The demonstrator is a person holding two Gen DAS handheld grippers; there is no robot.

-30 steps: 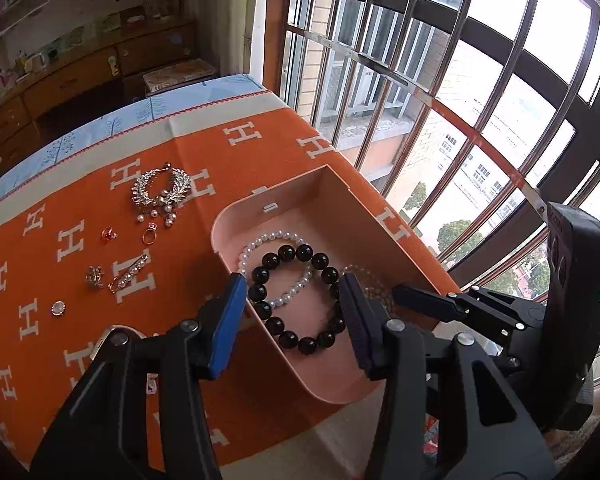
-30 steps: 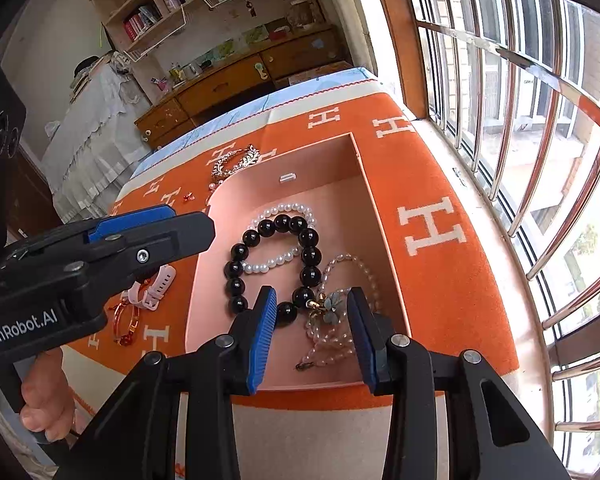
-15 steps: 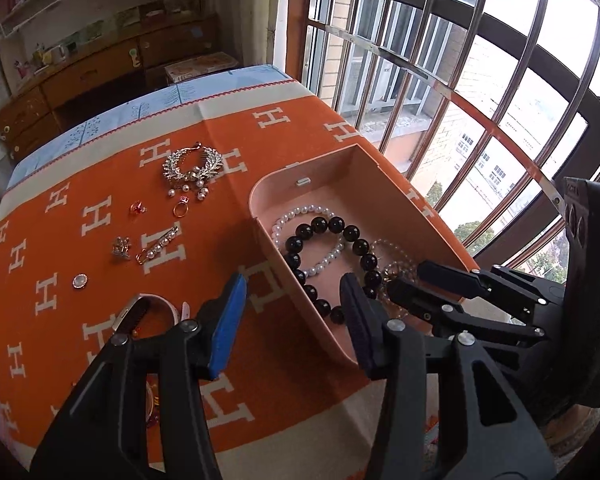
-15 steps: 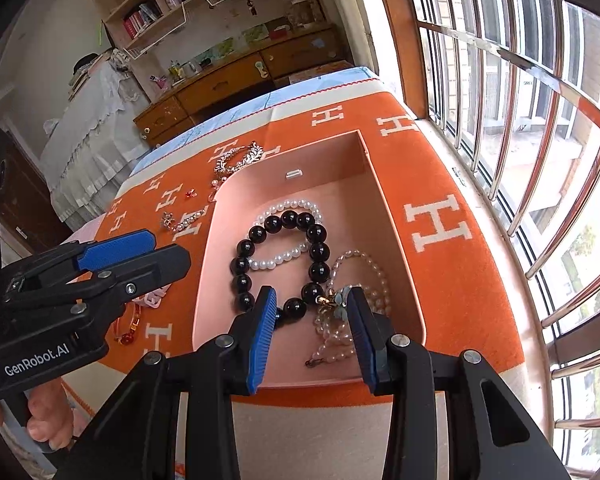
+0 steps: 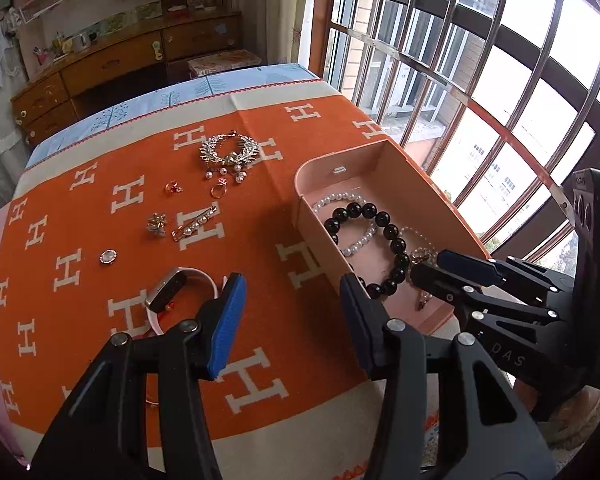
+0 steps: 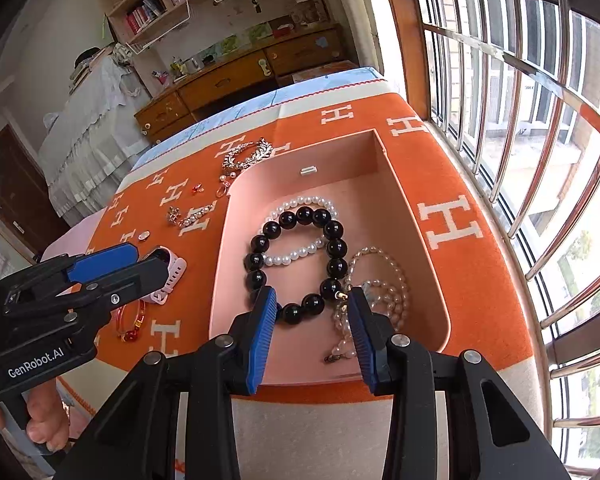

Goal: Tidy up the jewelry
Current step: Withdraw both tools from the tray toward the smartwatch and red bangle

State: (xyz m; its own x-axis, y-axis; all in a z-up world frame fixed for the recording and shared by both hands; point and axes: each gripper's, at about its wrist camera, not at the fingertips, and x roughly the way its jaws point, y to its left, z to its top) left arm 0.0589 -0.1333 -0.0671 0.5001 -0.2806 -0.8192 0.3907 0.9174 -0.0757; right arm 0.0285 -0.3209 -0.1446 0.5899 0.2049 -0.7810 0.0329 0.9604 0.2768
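While open, left gripper (image 5: 292,312) beside watch (image 5: 172,292).

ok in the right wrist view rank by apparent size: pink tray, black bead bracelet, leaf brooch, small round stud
Largest to smallest as they look:
1. pink tray
2. black bead bracelet
3. leaf brooch, though it lies farther off, so it may look smaller than it is
4. round stud

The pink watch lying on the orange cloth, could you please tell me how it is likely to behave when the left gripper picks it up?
The pink watch would probably flex: its strap curls in a loop. The slim body suggests little weight. Gripped by the strap, the body may swing; the left gripper is open near it.
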